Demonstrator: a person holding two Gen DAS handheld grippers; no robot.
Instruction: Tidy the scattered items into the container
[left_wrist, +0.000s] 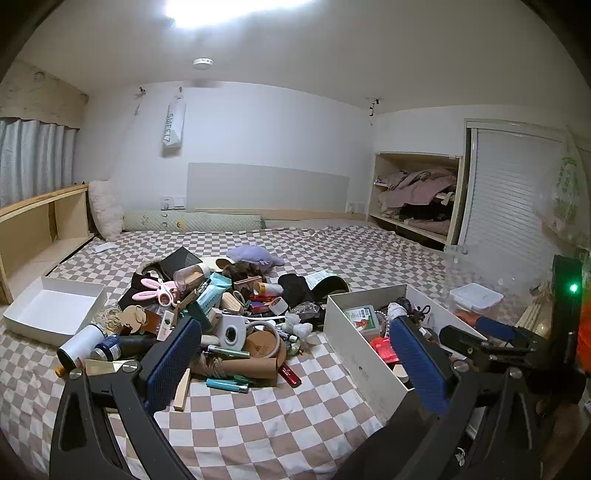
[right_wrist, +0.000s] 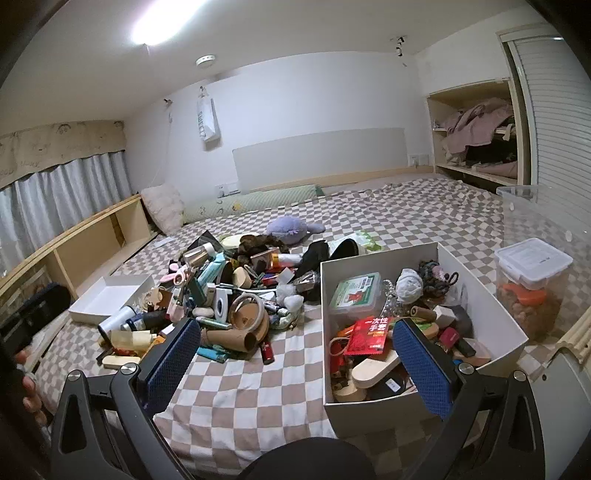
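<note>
Left wrist view first: the left gripper (left_wrist: 295, 363) hangs over the checkered bedspread (left_wrist: 258, 413), jaws spread wide, nothing between the blue pads (left_wrist: 173, 363). Beyond its left finger sprawls the pile of scattered items (left_wrist: 207, 314), with a white cylinder bottle (left_wrist: 79, 345) at the near left edge, a cardboard tube (left_wrist: 243, 367) and a red stick (left_wrist: 290, 374) on the near side, and a pink bunny-eared clip (left_wrist: 155, 293) further back. A purple plush (left_wrist: 253, 256) lies at the far end of the heap. Left of the pile sits a shallow white tray (left_wrist: 55, 310). Right of the pile is the white container box (left_wrist: 354, 354), already holding things. The right gripper (left_wrist: 491, 332) reaches in from the right over that box; from this angle I cannot tell how its jaws stand.

Right wrist view now: the right gripper (right_wrist: 301, 363) has its jaws wide apart and is carrying nothing, its right finger over the near part of the white container box (right_wrist: 373, 410). Inside lie a red packet (right_wrist: 369, 334), a green-labelled case (right_wrist: 354, 291) and a white ball (right_wrist: 408, 286). The pile of scattered items (right_wrist: 229, 295) lies to the left on the bedspread, just apart from the box. A clear lidded jar (right_wrist: 532, 284) stands right of the box. Fingers of a hand (right_wrist: 27, 387) show at the left edge.
</note>
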